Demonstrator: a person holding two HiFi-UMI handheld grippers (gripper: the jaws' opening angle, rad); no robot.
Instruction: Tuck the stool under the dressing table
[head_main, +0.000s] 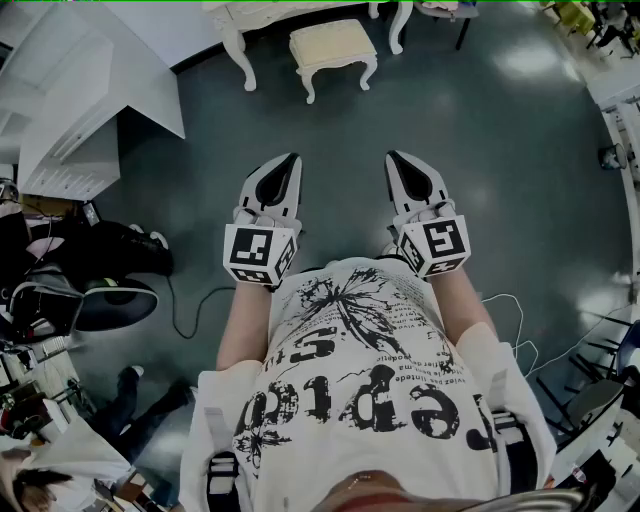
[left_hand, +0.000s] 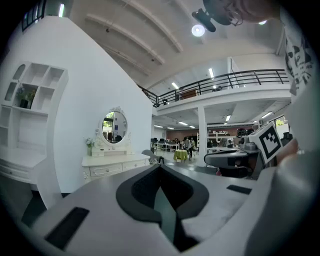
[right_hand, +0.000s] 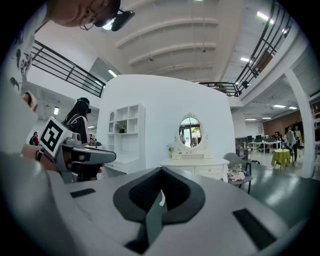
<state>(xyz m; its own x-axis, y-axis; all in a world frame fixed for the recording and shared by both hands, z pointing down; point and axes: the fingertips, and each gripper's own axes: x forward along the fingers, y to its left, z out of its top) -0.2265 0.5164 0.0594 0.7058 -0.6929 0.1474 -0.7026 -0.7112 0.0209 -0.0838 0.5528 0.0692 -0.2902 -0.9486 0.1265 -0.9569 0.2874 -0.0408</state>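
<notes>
The stool (head_main: 333, 50), cream-cushioned with white curved legs, stands on the grey floor at the top of the head view, just in front of the white dressing table (head_main: 240, 14). My left gripper (head_main: 292, 160) and right gripper (head_main: 392, 158) are held side by side at waist height, well short of the stool, both shut with nothing in them. The left gripper view shows its shut tips (left_hand: 160, 168) pointing toward the dressing table (left_hand: 116, 165) with its oval mirror (left_hand: 114, 127). In the right gripper view the table (right_hand: 194, 163) sits beyond the tips (right_hand: 161, 171). The jaws hide the stool in both gripper views.
A white shelf unit (head_main: 75, 120) stands at the left. Black bags and gear (head_main: 95, 265) lie beside it, with a cable (head_main: 190, 318) on the floor. A chair with clothes (right_hand: 239, 174) stands right of the dressing table. Chairs (head_main: 600, 390) crowd the right edge.
</notes>
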